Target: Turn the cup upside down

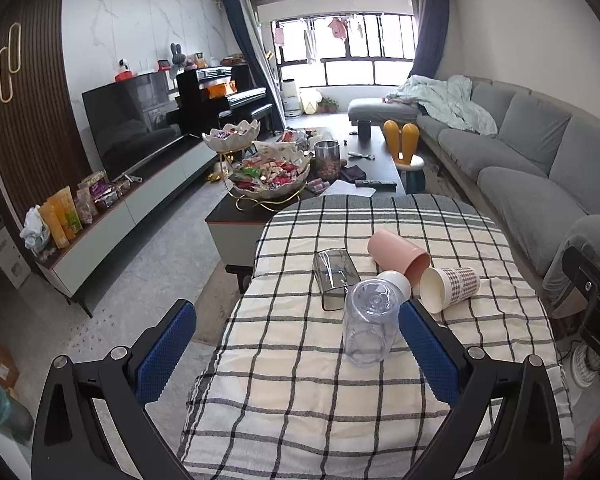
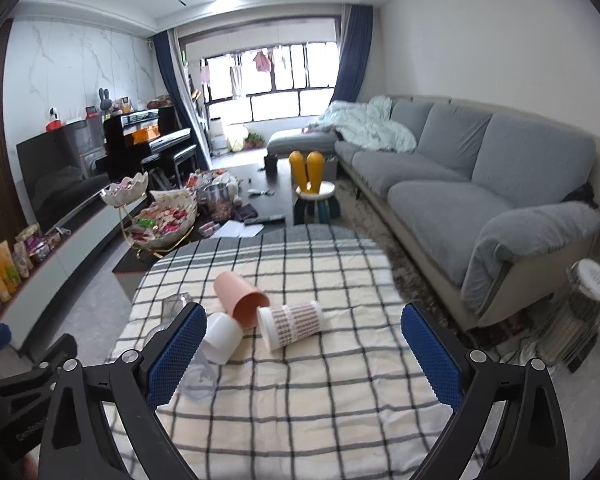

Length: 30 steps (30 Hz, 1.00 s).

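Several cups sit on a checked cloth (image 1: 300,392). A clear plastic cup (image 1: 370,320) stands upside down, base up. Behind it a white cup (image 1: 396,280), a pink cup (image 1: 400,254), a plaid paper cup (image 1: 450,288) and a smoky grey square cup (image 1: 336,276) lie on their sides. My left gripper (image 1: 296,352) is open, its right pad close beside the clear cup. My right gripper (image 2: 300,356) is open and empty in front of the plaid cup (image 2: 292,324), the pink cup (image 2: 242,296) and the white cup (image 2: 220,336).
A coffee table (image 1: 376,152) with a snack bowl (image 1: 272,176) stands beyond the cloth. A grey sofa (image 2: 480,192) runs along the right, a TV cabinet (image 1: 112,216) along the left. A heater (image 2: 580,312) stands at the right.
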Tool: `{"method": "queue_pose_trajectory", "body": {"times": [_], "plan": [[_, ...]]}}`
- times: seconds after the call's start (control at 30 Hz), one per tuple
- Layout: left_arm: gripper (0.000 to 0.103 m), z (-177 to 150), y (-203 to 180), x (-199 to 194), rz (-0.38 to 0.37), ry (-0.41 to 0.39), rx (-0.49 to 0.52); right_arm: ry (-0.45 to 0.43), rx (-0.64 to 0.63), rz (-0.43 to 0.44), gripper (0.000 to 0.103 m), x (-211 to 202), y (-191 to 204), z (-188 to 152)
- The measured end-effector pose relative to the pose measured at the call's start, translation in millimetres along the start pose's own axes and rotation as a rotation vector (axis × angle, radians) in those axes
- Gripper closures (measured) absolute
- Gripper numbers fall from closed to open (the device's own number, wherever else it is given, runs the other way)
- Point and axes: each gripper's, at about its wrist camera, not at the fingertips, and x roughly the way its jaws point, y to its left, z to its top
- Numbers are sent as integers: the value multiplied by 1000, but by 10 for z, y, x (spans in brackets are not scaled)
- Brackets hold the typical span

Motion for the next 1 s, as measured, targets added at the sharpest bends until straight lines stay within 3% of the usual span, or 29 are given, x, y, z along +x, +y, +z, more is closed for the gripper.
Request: {"method": "queue_pose_trajectory", "body": {"times": [1.0], "plan": [[0,42,-14,-120,-5,-37,-11,-25,-9,-1,3,-124,50,-1]]}}
